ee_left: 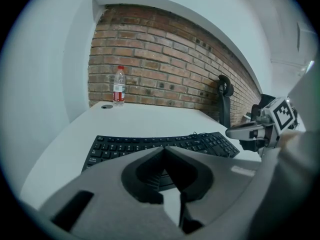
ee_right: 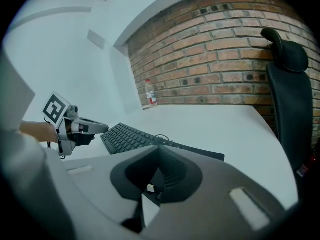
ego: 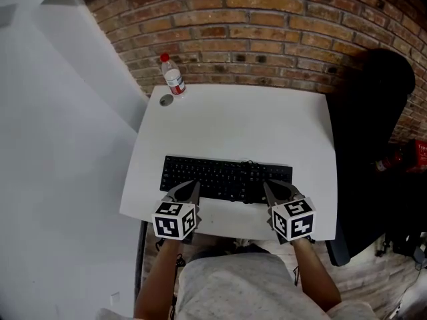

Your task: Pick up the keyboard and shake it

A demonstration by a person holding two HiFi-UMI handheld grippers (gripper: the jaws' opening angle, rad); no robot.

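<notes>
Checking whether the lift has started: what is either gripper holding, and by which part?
Nothing. The left gripper and right gripper are shut empty at the near edge of the keyboard, which lies flat on the table.

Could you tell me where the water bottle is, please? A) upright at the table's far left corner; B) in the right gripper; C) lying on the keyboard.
A: the water bottle stands upright at the far left corner of the table, by the brick wall, well apart from the keyboard.
</notes>
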